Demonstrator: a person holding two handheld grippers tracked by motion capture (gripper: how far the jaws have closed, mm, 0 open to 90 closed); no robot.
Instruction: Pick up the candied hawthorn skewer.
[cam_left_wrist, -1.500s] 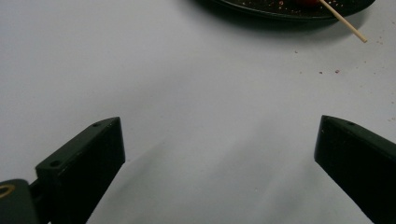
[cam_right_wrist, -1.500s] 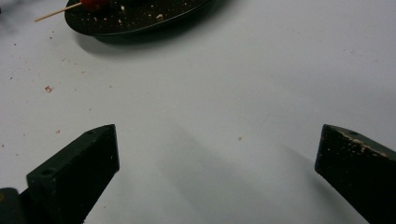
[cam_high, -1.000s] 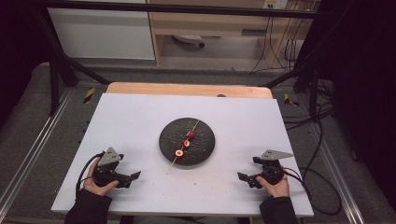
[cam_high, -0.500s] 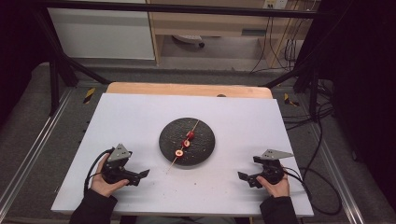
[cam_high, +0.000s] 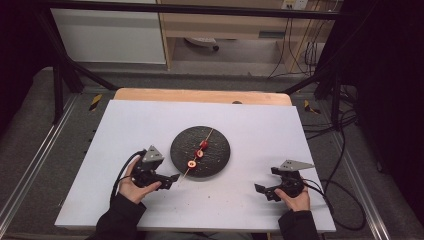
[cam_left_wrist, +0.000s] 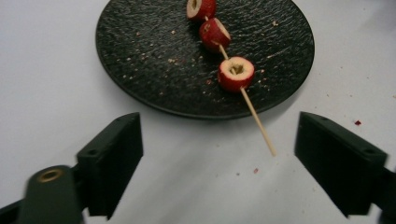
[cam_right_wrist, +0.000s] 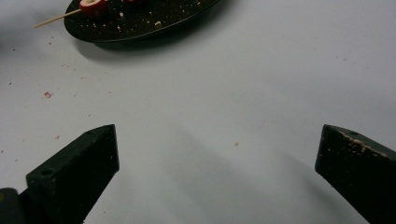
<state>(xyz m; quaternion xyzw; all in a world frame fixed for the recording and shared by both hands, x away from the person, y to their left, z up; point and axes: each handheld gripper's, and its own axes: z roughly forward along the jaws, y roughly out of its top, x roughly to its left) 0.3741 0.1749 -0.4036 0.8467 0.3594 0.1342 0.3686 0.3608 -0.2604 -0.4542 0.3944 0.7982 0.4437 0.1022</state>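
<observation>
- Black stoneware forms the round plate (cam_high: 215, 160) at the middle of the white table (cam_high: 125, 125), and a thin wooden skewer (cam_left_wrist: 254, 122) is laid across it, three red fruit pieces (cam_left_wrist: 236, 73) threaded on it.
- The bare near end of the skewer is seen to overhang the plate rim and to point towards the person's left.
- The left gripper (cam_high: 170, 178) has been brought in from the table's left front over the last second; it is now found just beside the skewer tip, where earlier it was held well apart from the plate.
- In the left gripper view its jaws are spread wide, nothing between them, with the skewer tip lying ahead, nearer the right-hand jaw.
- The right gripper (cam_high: 261, 190) has not been shifted; it is parked near the right front of the table, jaws likewise apart and empty.
- From this approach a grasp of the stick's free end is judged to be the step in hand; a short advance and a closing are yet needed.
</observation>
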